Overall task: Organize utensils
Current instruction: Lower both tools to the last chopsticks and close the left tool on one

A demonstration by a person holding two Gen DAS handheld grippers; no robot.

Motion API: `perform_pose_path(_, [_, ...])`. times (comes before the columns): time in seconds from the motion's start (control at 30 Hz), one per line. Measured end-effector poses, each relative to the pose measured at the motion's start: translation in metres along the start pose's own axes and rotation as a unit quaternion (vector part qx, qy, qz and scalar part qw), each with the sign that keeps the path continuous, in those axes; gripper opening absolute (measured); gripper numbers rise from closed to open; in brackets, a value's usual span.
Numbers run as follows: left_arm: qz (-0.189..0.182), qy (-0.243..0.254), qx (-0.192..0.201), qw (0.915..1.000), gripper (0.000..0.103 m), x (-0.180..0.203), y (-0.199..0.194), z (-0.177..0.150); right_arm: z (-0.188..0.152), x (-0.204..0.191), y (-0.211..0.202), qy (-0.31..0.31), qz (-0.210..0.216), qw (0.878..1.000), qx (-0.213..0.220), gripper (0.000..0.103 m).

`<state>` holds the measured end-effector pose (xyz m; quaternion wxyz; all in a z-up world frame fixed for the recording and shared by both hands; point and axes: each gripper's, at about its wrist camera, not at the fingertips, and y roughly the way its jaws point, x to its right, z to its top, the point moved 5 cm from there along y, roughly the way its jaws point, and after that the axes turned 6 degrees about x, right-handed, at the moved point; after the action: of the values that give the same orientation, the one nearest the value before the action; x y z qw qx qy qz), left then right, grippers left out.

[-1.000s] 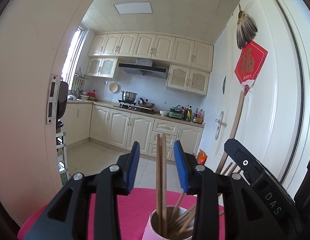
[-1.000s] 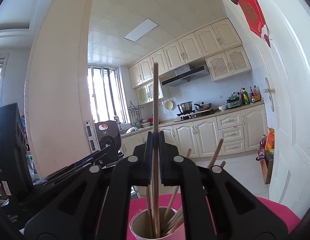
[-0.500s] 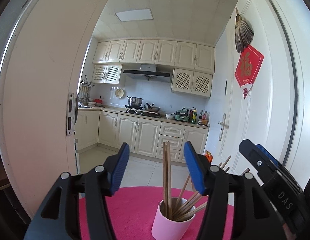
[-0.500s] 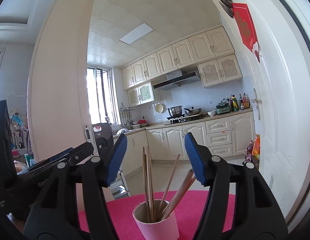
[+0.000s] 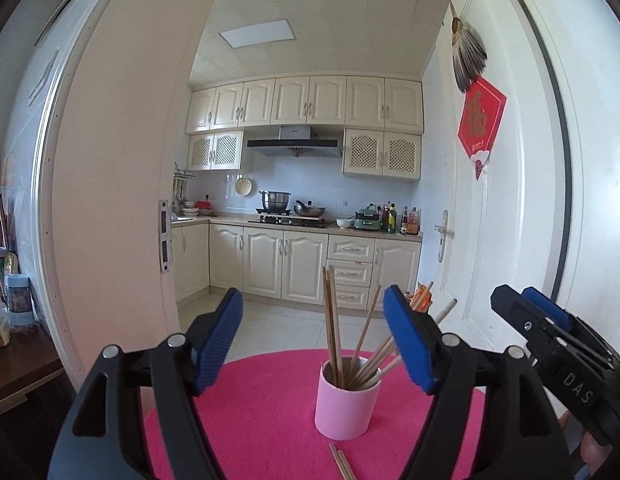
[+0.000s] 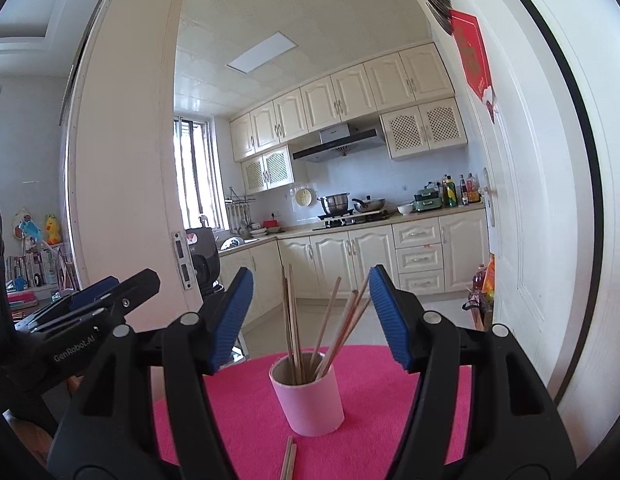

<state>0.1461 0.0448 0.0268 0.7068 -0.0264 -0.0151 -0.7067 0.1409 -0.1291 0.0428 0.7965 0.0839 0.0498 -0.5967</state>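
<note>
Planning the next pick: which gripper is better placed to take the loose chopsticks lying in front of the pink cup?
Right, marginally. Both grippers, left and right, are open and empty, but the loose wooden chopsticks on the pink mat lie nearly centred between the right's fingers, off-centre for the left.

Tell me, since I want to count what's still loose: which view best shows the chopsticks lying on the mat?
Neither shows them whole. The left wrist view shows the loose chopsticks slightly better; the right wrist view shows them too, likewise cut off.
</note>
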Motion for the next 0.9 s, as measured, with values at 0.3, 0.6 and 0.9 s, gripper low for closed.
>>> perform_pose_path(0.3, [-0.019, -0.008, -0.193, 0.9809, 0.073, 0.01, 0.016, -0.074, -0.049, 0.024, -0.005, 0.003, -0.037, 0.989, -0.146, 0.064])
perform_pose_path(0.6, [-0.002, -0.016, -0.384, 0.9234, 0.073, 0.009, 0.032, -0.17, -0.109, 0.044, -0.007, 0.018, -0.046, 0.962, -0.269, 0.064])
perform_pose_path(0.9, [0.028, -0.043, -0.471, 0.8804, 0.073, 0.004, 0.045, -0.22, -0.13, 0.051, -0.009, 0.028, -0.04, 0.95, -0.308, 0.066])
